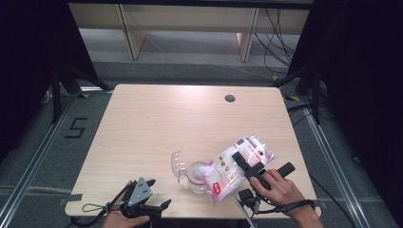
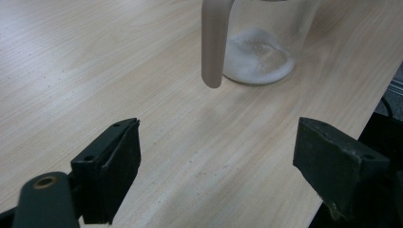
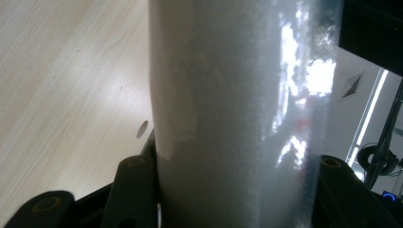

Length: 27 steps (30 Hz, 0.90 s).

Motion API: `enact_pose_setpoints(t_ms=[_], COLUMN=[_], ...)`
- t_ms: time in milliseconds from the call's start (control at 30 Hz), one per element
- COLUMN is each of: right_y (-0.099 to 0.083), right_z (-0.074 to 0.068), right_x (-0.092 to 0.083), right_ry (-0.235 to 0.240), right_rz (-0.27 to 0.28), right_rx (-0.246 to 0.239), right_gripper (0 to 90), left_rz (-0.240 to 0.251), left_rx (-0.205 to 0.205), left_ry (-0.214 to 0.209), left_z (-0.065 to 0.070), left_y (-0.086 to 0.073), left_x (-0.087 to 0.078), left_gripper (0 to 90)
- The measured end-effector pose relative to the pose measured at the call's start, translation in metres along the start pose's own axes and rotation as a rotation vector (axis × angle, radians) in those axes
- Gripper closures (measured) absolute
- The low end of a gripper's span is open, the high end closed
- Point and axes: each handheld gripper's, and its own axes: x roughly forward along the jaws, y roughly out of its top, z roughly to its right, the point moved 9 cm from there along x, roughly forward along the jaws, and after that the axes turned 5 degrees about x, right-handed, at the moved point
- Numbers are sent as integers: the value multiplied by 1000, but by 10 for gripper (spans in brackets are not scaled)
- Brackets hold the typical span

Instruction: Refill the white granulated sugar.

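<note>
A pale wood-grain surface (image 1: pixel 157 123) with rounded corners stands on a grey floor, dark curtains at both sides. In the high view, the right gripper (image 1: pixel 249 167) holds a clear plastic bag (image 1: pixel 237 164) of white powder, printed in red, tilted with its lower end over the mouth of a glass jar (image 1: pixel 196 176). The jar's round clear lid (image 1: pixel 178 164) hangs open just beside it. The left gripper (image 1: pixel 142 190) rests near the surface's front edge, apart from the jar.

In the left gripper view, the black wedge-shaped fingers (image 2: pixel 121 166) stand spread wide with nothing between them; ahead of them the jar (image 2: pixel 266 42) holds a low mound of fine white powder, a smooth pale handle (image 2: pixel 213 45) hanging in front.

In the right gripper view, the fingers (image 3: pixel 135 190) clamp the bag (image 3: pixel 237 118), a glossy, grainy white column rising between them.
</note>
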Motion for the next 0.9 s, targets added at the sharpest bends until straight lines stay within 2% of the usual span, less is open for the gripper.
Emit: enact_pose_setpoints(t_ms=[33, 100, 133, 167, 200, 267, 367, 433, 633, 667, 700, 800, 833, 900], right_y=[0, 0, 0, 0, 0, -1, -2, -2, -4, -4, -3, -3, -3, -3], right_z=[-1, -2, 0, -1, -1, -1, -2, 0, 0, 0, 0, 0, 0, -2], right_x=[0, 0, 0, 0, 0, 0, -1, 0, -1, -1, -2, -1, -1, -2], right_ry=[1, 5, -4, -5, -4, -4, 1, 0, 1, 2, 1, 0, -6, -3], right_rz=[-4, -6, 4, 0, 0, 0, -11, -3, -9, -10, -9, -6, -4, -7], right_rx=[7, 13, -2, 2, 1, 1, 25, -3, 7, 5, 3, 3, -2, 17], right_gripper=[546, 546, 547, 547, 547, 548, 549, 549, 551, 551, 551, 552, 552, 553], left_rz=[13, 21, 21, -1, 20, 22, 18, 20, 16, 14, 14, 13, 15, 20], left_rx=[-20, -32, -34, -1, -33, -32, -27, -29, -20, -5, -16, -8, -23, -36], left_ry=[-4, -11, -13, 2, -13, -10, 3, 3, 6, 13, 9, 12, 6, -13], left_z=[2, 3, 4, 0, 4, 3, 2, 2, 1, -1, 0, -1, 1, 4], left_y=[1, 2, 2, 0, 2, 2, 2, 2, 2, 2, 2, 2, 2, 2], left_x=[1, 1, 1, 0, 1, 1, 0, 0, -1, -2, -2, -2, -1, 1], left_gripper=[159, 158, 158, 158, 158, 158, 158, 159, 159, 159, 158, 159, 159, 158])
